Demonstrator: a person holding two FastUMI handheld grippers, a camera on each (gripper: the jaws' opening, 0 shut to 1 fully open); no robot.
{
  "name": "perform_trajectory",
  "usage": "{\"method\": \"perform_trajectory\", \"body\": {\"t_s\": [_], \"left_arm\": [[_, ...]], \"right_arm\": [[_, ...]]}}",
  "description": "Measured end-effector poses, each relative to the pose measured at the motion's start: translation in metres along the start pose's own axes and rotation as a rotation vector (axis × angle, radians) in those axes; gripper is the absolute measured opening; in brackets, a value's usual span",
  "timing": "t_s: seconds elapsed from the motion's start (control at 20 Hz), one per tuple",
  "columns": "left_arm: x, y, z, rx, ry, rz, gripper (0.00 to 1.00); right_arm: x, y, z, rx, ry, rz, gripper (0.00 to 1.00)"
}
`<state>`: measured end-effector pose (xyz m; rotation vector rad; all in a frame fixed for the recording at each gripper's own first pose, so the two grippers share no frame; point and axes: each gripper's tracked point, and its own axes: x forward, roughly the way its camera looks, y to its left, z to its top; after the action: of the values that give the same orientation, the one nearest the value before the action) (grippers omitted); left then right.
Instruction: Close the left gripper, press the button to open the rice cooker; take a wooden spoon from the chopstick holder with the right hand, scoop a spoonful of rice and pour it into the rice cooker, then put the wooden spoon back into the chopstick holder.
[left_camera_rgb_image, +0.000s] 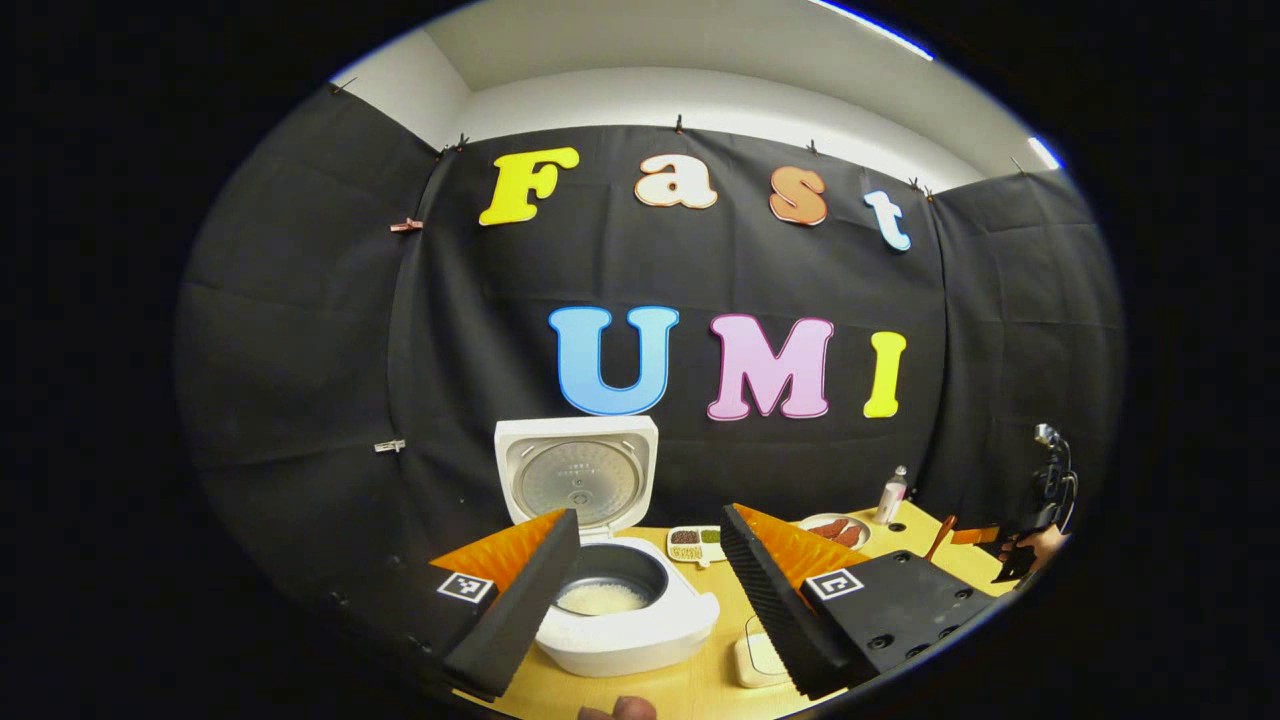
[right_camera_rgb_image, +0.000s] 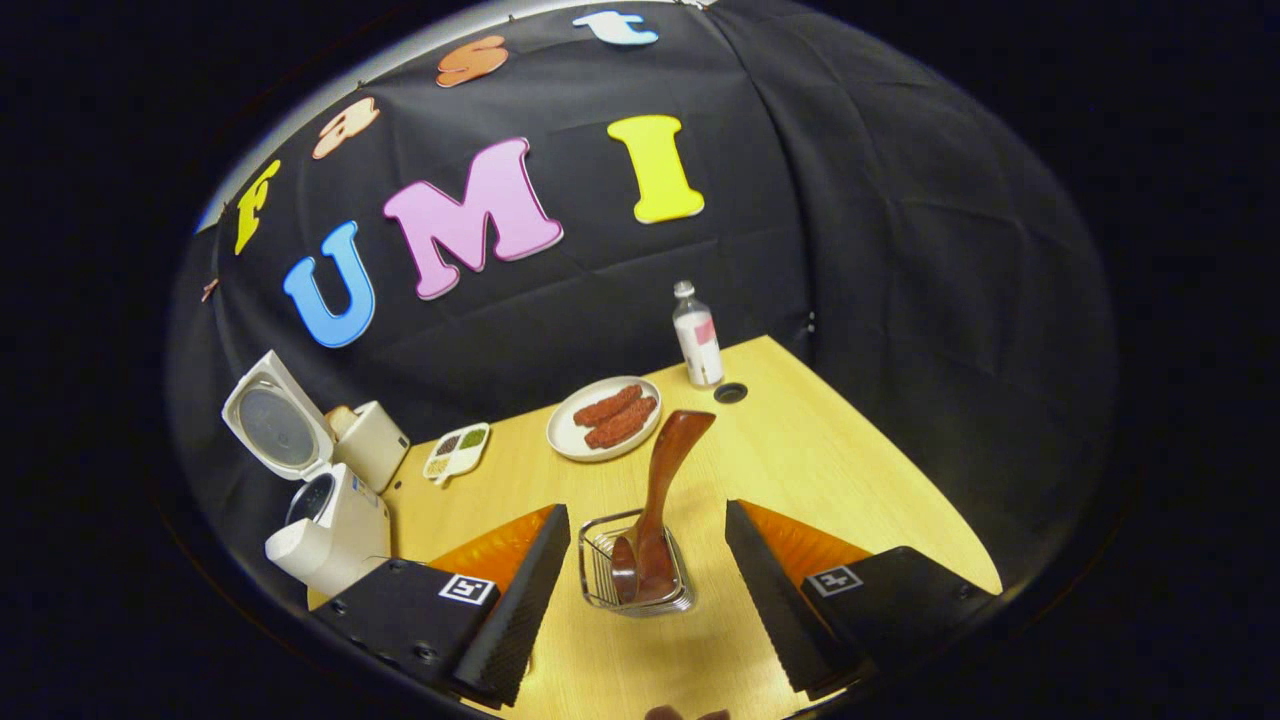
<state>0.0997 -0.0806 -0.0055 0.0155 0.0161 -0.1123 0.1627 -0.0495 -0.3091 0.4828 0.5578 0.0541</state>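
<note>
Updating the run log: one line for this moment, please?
rice cooker: lid open, rice inside | wooden spoon: in chopstick holder | left gripper: open | right gripper: open, before holder

White rice cooker (left_camera_rgb_image: 625, 610) with a dark inner pot holding white rice (left_camera_rgb_image: 600, 598); reddish-brown wooden spoon (right_camera_rgb_image: 662, 490) in a silvery wire chopstick holder (right_camera_rgb_image: 600, 575); white plate (right_camera_rgb_image: 570, 440) — reddish sausages (right_camera_rgb_image: 615, 415); yellow wooden table (right_camera_rgb_image: 830, 470).

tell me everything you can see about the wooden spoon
The wooden spoon is dark reddish-brown, glossy wood. It stands bowl-down in the wire chopstick holder on the table, its broad flat handle leaning up and away toward the plate of sausages. The right gripper is open around the holder, its fingers clear of the spoon.
</note>
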Motion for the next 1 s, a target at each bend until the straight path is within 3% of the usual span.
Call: {"method": "perform_trajectory", "body": {"t_s": [0.55, 0.75, 1.0], "left_arm": [[0.079, 0.015, 0.062, 0.046, -0.126, -0.069, 0.97], [0.130, 0.033, 0.085, 0.047, -0.140, -0.051, 0.98], [0.192, 0.070, 0.105, 0.014, -0.146, 0.002, 0.97]], "right_arm": [[-0.152, 0.097, 0.082, -0.235, -0.296, -0.051, 0.98], [-0.194, 0.129, 0.094, -0.286, -0.366, -0.051, 0.98], [-0.222, 0.132, 0.092, -0.342, -0.388, -0.088, 0.97]]}}
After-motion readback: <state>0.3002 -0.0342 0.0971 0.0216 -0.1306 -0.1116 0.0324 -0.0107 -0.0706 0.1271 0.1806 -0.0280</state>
